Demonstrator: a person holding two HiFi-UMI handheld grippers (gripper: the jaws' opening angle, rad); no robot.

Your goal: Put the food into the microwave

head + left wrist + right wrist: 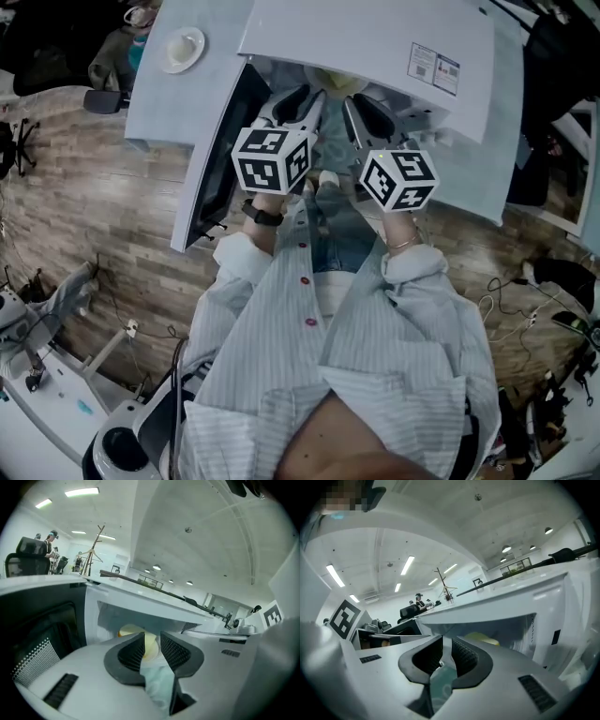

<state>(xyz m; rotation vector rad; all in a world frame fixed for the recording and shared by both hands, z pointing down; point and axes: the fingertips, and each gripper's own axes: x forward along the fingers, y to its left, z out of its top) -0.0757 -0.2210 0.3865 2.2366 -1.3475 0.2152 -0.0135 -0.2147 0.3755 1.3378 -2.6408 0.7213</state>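
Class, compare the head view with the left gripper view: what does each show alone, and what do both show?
Only the head view: the plate on the counter, the wooden floor and the person's striped shirt.
Only the left gripper view: ceiling lights, a branching stand and the gap between the left gripper's jaws.
Both: the microwave, its door open, yellow food inside.

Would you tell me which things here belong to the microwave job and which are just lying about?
Job: microwave, open door, yellow food inside, left gripper, right gripper.
Lying about: white dish on the counter, cables on the floor.
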